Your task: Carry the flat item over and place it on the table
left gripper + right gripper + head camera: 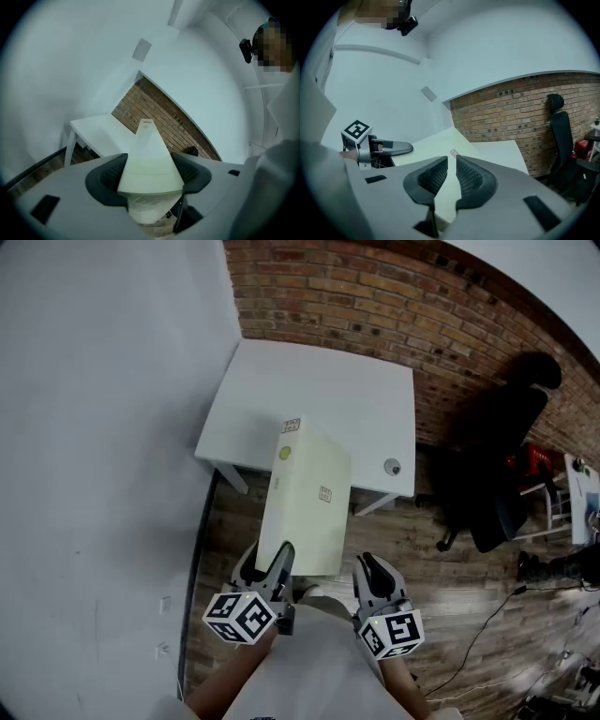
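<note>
A flat, pale cream box (305,493) hangs in the air, its far end over the front edge of the white table (319,381). My left gripper (269,568) is shut on the box's near left corner. In the left gripper view the box (150,154) fills the wide gap between the two dark pads, with the table (93,129) beyond. My right gripper (373,573) floats just right of the box's near corner, jaws nearly together and holding nothing. In the right gripper view its pads (473,176) frame a thin slit, and behind them lie the box (426,152) and table (501,152).
A small round object (392,466) sits at the table's front right corner. A black office chair (497,456) stands to the right by the brick wall (375,296). A white wall (94,427) runs along the left. Cables (487,624) lie on the wooden floor.
</note>
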Available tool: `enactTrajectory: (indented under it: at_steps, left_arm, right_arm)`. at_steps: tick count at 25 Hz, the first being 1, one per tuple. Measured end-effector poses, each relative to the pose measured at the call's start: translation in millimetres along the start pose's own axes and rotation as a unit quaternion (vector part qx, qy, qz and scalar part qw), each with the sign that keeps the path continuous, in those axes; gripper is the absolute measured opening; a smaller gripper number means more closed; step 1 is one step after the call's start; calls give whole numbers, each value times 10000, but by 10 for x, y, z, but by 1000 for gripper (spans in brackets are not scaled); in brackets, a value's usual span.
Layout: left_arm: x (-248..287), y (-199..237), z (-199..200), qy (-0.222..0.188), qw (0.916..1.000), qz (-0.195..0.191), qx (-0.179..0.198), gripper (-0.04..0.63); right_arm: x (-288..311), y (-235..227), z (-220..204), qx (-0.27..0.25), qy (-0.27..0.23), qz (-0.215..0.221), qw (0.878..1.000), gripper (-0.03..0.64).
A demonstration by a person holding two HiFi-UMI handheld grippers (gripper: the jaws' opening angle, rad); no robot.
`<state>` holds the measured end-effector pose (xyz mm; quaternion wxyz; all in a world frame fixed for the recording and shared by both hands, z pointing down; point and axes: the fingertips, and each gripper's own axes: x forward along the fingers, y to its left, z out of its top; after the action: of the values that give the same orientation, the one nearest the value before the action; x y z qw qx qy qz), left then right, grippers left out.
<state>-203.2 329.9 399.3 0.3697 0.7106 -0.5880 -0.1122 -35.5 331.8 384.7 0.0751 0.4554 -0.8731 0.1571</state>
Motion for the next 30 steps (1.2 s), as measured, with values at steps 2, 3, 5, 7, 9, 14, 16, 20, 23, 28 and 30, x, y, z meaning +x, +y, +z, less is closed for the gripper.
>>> enactTrajectory:
  at_steps: [2, 3, 5, 7, 9, 14, 16, 20, 23, 28, 30]
  left_arm:
    - [-32, -37, -18, 20, 10000, -5, 29, 298]
    - [-38, -48, -26, 32, 10000, -6, 51, 298]
    - [-31, -49, -35, 67, 9999, 9, 126, 298]
    - [-30, -47, -28, 125, 9996, 42, 246, 298]
    - [-15, -69, -9, 148, 9995, 38, 294, 298]
    - [-14, -122, -27, 155, 9997, 16, 168, 298]
    - [-29, -159, -34, 149, 9998, 7, 126, 298]
    - [-10, -210, -45, 108, 9999, 2, 10, 298]
    - [21, -270, -87, 56, 10000, 0, -80, 298]
    - [134, -409, -153, 40, 9998, -30, -193, 297]
    - [249, -461, -147, 96, 9997, -37, -208, 298]
  right_arm:
    - [-65, -34, 20, 177, -37, -124, 9998, 78]
    - [-88, -57, 28, 268, -66, -180, 9995, 78]
    - [-95, -102, 39, 429, -135, -254, 9987, 78]
    - [-99, -110, 56, 515, -181, -302, 9981, 78]
    - [-106, -116, 103, 445, -233, -340, 9982, 80]
    - [-142, -140, 97, 463, -280, -316, 9980, 78]
    - [-179, -148, 87, 463, -271, -317, 9981, 80]
    - [-221, -196, 49, 434, -228, -274, 9984, 80]
    - [-297, -300, 15, 426, -222, -285, 9984, 80]
    - [-380, -530, -38, 461, -168, -403, 9980, 78]
    - [-350, -641, 2, 477, -165, -446, 9977, 78]
